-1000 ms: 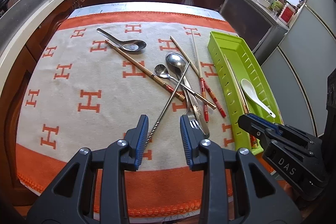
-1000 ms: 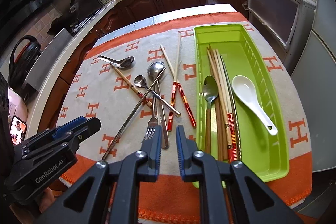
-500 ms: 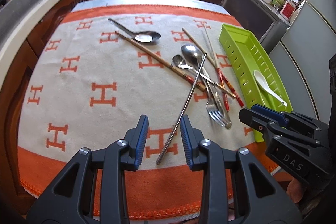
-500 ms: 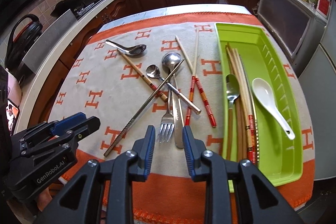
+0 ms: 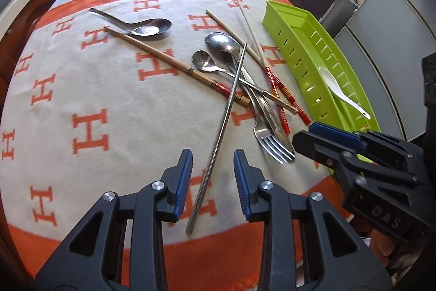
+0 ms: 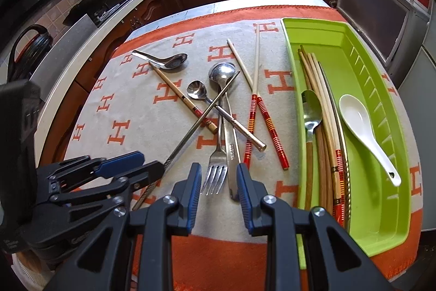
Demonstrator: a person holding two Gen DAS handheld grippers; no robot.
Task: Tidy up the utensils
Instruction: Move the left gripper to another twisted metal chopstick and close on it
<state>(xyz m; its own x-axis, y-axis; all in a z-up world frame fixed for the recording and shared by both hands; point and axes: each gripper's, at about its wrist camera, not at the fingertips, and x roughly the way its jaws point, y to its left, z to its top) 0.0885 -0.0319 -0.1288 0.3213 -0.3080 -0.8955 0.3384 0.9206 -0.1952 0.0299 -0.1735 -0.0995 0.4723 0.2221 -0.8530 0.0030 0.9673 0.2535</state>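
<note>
Left gripper (image 5: 211, 180) fingers apart, straddling the near end of the metal chopstick (image 5: 221, 132) lying slantwise on the cloth (image 5: 109, 89). Probably thin, stiff, slick, light; best pinched at the twisted near end. Right gripper (image 6: 218, 194) fingers apart over the fork (image 6: 216, 171). Green tray (image 6: 381, 209) right, with room.

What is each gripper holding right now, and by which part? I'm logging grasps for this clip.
Nothing is held. The left gripper is open astride the metal chopstick's twisted end; the right gripper is open over the fork's tines.
</note>
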